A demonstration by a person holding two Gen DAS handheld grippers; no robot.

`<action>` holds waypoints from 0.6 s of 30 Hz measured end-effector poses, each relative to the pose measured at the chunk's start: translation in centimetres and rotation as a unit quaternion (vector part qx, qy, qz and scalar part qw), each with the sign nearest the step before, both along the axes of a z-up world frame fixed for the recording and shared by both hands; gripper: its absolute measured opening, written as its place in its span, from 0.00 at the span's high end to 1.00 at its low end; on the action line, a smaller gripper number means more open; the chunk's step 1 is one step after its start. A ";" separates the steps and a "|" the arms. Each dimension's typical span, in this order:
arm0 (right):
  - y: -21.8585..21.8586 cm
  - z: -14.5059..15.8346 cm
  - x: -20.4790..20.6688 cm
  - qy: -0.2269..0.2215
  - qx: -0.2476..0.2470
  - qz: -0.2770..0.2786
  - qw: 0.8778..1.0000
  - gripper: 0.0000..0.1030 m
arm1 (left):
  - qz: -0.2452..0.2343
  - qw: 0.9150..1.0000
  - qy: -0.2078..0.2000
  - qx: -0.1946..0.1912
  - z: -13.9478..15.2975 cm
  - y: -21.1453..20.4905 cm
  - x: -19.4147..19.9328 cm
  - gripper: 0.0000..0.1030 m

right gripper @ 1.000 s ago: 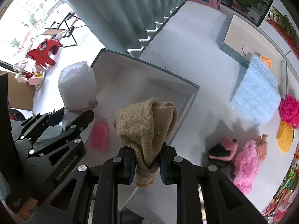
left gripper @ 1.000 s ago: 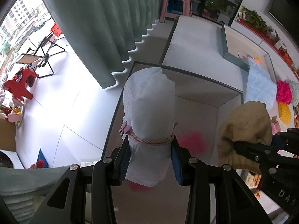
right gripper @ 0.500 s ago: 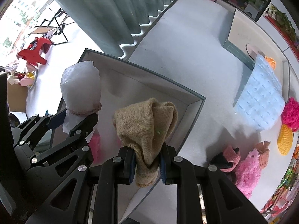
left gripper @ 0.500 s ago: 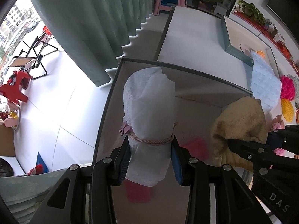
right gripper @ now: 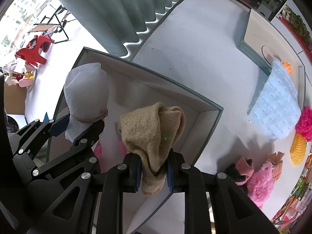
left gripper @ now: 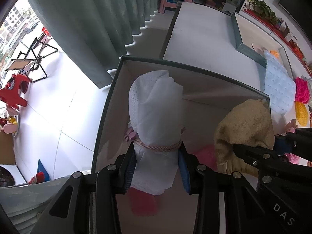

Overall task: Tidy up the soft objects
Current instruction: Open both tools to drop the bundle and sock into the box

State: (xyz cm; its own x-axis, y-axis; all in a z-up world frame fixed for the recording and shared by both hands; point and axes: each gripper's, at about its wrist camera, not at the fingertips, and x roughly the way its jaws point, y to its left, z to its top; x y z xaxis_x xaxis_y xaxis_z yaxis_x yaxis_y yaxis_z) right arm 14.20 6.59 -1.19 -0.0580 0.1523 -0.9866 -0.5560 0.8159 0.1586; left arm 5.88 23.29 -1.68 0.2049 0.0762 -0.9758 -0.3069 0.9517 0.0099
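My left gripper (left gripper: 157, 167) is shut on a white cloth pouch (left gripper: 155, 113) tied with a pink cord, held over the open grey box (left gripper: 195, 68). My right gripper (right gripper: 153, 172) is shut on a tan knitted sock (right gripper: 154, 128), held over the same box (right gripper: 212, 107). The pouch also shows in the right wrist view (right gripper: 86, 93), and the sock in the left wrist view (left gripper: 243, 132). A pink soft item (left gripper: 204, 154) lies on the box floor, and something red (left gripper: 143, 202) lies below the pouch.
On the white table to the right lie a light blue cloth (right gripper: 276, 105), a magenta pom (right gripper: 305, 122), a yellow knit piece (right gripper: 297, 152) and pink fluffy items (right gripper: 259, 179). A second grey tray (right gripper: 251, 52) stands further back. Curtains (right gripper: 117, 9) hang left.
Both grippers have moved forward and lower over the box with their loads. The box now looks larger and closer in both views. Grips are unchanged.
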 end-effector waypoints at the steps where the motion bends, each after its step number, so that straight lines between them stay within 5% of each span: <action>1: 0.1 0.0 0.0 0.000 -0.001 0.000 1.000 0.79 | 0.000 1.000 -0.002 -0.002 0.0 0.0 0.0 0.58; 3: 0.2 -0.1 -0.1 -0.001 -0.003 0.002 1.000 0.78 | 0.005 1.000 -0.004 0.001 -0.2 0.2 -0.1 0.51; 5: 0.0 -0.2 0.0 -0.001 -0.009 0.000 1.000 0.71 | 0.019 1.000 0.002 0.007 -0.4 0.8 -0.3 0.29; 9: -1.2 -0.1 0.7 -0.001 0.007 -0.022 1.000 0.41 | 0.040 0.999 0.003 -0.035 -0.8 1.8 -0.9 0.28; 12: -1.5 0.4 0.7 0.001 0.023 -0.031 0.999 0.36 | 0.042 0.998 0.006 -0.035 -0.7 1.6 -1.1 0.28; 14: -1.6 1.1 0.5 -0.009 0.033 -0.028 0.999 0.27 | 0.037 0.998 0.002 -0.049 -0.5 1.2 -1.3 0.05; 16: -1.7 1.9 0.2 -0.013 0.049 -0.032 0.998 0.01 | 0.029 0.999 -0.008 -0.020 0.5 0.2 -1.5 0.00; 18: -1.6 2.8 0.0 -0.029 0.048 -0.030 0.998 0.00 | 0.021 1.000 -0.017 -0.013 1.3 -0.4 -1.8 0.00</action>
State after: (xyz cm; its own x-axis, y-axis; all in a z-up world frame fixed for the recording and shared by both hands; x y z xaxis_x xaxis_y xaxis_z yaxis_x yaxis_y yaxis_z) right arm 14.21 4.99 1.59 0.0106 0.2482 -0.9687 -0.5166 0.8308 0.2072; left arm 4.06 22.86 -0.34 0.2352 0.0595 -0.9701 -0.3464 0.9377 -0.0265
